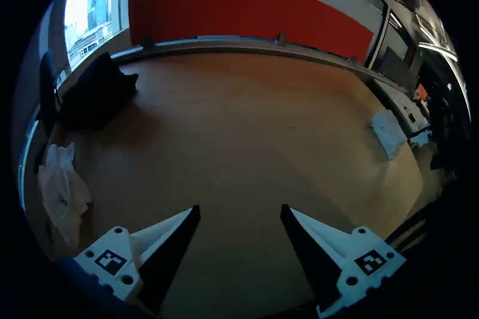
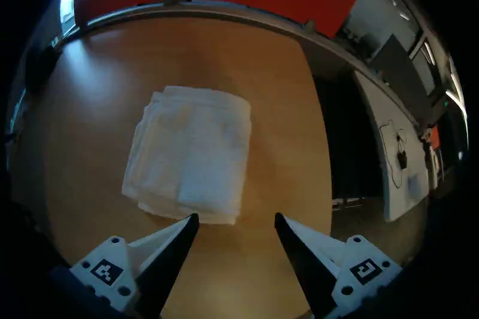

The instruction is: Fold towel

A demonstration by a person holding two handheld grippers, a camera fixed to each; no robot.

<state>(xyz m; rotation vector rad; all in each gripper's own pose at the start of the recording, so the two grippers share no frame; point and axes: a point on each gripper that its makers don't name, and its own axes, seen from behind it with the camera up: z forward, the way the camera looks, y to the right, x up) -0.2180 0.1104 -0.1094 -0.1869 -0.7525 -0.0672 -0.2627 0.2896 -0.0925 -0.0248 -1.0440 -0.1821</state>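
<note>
Hovering over the wooden table (image 2: 281, 109), the right gripper (image 2: 236, 217) has its 2 fingers spread wide with nothing between them. The towel (image 2: 191, 154) lies just ahead and a little to its left, its near edge almost at the left-hand fingertip. It is white and already folded into a thick rectangle. Its long axis runs away from the gripper, and stacked layers show along the near and left edges. I judge the right gripper much the nearer for any further fold. The left gripper (image 1: 240, 208) is equally wide open and empty over bare wood. A crumpled white cloth (image 1: 60, 190) lies to its left and a black bag (image 1: 96, 91) farther back. A folded bundle (image 1: 388, 132), probably the same towel, sits well off to its right.
</note>
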